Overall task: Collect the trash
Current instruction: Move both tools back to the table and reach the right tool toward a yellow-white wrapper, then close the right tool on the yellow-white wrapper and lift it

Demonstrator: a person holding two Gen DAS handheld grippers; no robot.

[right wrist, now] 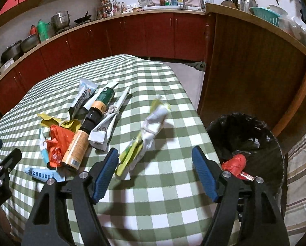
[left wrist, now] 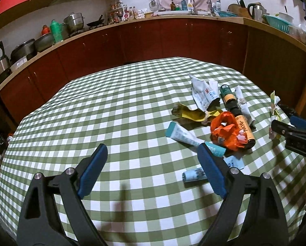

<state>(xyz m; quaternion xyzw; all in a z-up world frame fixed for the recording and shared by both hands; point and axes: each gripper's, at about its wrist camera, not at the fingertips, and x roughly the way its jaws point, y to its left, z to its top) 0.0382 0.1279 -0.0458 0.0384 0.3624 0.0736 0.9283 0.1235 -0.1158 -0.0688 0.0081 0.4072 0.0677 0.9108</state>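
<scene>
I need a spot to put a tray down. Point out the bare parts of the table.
Bare checked cloth spans the side left of the trash pile, toward the cabinets. Crowded: the pile and the edge by the bin.

Woven cloth [left wrist: 132,102] over the table, matt, green-and-white check. Crinkled glossy orange plastic bag [left wrist: 226,132]. Smooth satin plastic tube [left wrist: 183,136], pale blue. Glossy bottle [right wrist: 100,104], dark, with paper label. Creased matt paper wrapper [left wrist: 204,94]. Twisted paper-and-foil wad [right wrist: 151,131], white and yellow-green. Thin shiny black plastic liner [right wrist: 253,135] in the bin. Matt black plastic tongs [left wrist: 152,155] with ribbed blue rubbery pads [left wrist: 93,170]. Glossy red cabinets [left wrist: 153,39]; pale wood worktop edge [left wrist: 275,27]; brushed metal pots [left wrist: 74,21].
</scene>
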